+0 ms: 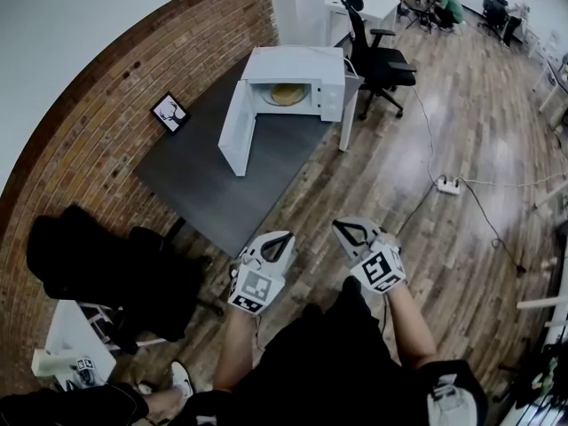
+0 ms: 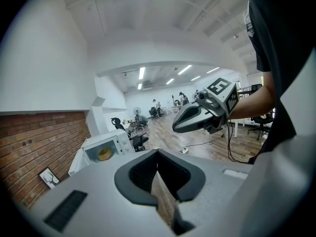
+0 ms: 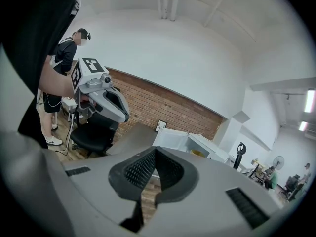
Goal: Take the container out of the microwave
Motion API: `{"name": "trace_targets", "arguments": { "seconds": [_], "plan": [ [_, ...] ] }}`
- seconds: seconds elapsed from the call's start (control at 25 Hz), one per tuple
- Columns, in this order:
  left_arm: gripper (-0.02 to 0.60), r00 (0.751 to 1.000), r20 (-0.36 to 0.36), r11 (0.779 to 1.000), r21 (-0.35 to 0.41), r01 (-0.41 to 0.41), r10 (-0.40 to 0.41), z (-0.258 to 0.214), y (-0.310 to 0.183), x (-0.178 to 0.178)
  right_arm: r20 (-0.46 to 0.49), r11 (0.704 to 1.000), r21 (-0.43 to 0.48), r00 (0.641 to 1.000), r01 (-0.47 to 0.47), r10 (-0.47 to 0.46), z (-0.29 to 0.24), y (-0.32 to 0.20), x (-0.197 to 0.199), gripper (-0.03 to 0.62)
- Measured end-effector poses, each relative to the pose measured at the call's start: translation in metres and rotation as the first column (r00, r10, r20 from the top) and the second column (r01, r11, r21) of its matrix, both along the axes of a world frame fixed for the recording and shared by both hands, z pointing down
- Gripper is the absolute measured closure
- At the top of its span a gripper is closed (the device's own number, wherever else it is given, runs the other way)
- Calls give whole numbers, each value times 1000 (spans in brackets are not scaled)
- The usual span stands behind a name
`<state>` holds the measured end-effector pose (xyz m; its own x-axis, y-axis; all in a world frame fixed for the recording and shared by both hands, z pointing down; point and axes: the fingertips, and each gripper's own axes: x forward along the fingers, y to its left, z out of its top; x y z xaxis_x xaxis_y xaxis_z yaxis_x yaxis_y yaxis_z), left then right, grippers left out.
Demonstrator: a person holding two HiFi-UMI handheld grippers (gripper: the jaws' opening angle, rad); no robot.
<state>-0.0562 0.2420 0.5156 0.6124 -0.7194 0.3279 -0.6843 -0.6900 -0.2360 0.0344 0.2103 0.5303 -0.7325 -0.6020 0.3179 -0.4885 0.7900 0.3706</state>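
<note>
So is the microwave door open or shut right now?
Open. The door stands swung wide out from the microwave, and the container shows inside the cavity.

The smooth white microwave box sits on a matt dark grey tabletop; the rough red brick wall meets a gleaming wooden plank floor.

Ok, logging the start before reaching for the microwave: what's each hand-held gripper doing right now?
Left hand-held gripper: closed, holding nothing.
Right hand-held gripper: closed, holding nothing.
</note>
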Motion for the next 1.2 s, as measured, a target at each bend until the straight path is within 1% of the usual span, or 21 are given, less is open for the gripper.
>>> {"name": "trace_targets", "arguments": {
  "seconds": [0.12, 0.2, 0.28, 0.48, 0.64, 1.04, 1.2],
  "plan": [
    [578, 1000, 1, 1000, -9, 6, -6, 2, -6, 1, -12, 998, 39, 999, -46, 47, -2, -12, 9, 595],
    [578, 1000, 1, 1000, -13, 3, -3, 3, -11, 5, -4, 995, 61, 997, -83, 83, -5, -22, 18, 595],
    [578, 1000, 3, 1000, -15, 3, -3, 3, -17, 10, 6, 994, 62, 996, -89, 88, -6, -29, 23, 595],
    [578, 1000, 12, 1000, -22, 12, -11, 3, -36, 20, 10, 997, 55, 999, -50, 50, -4, -47, 27, 596],
    [578, 999, 17, 999, -28, 36, -36, 1, -52, 27, 19, 998, 64, 1000, -10, 9, -4, -63, 31, 595],
    [578, 994, 39, 994, -39, 105, -104, -3, -89, 43, -19, 995, 33, 996, 90, -90, 6, -97, 48, 596],
    [578, 990, 45, 990, -43, 133, -131, -3, -102, 52, -34, 992, 34, 992, 124, -123, 9, -113, 57, 595]
  ]
}}
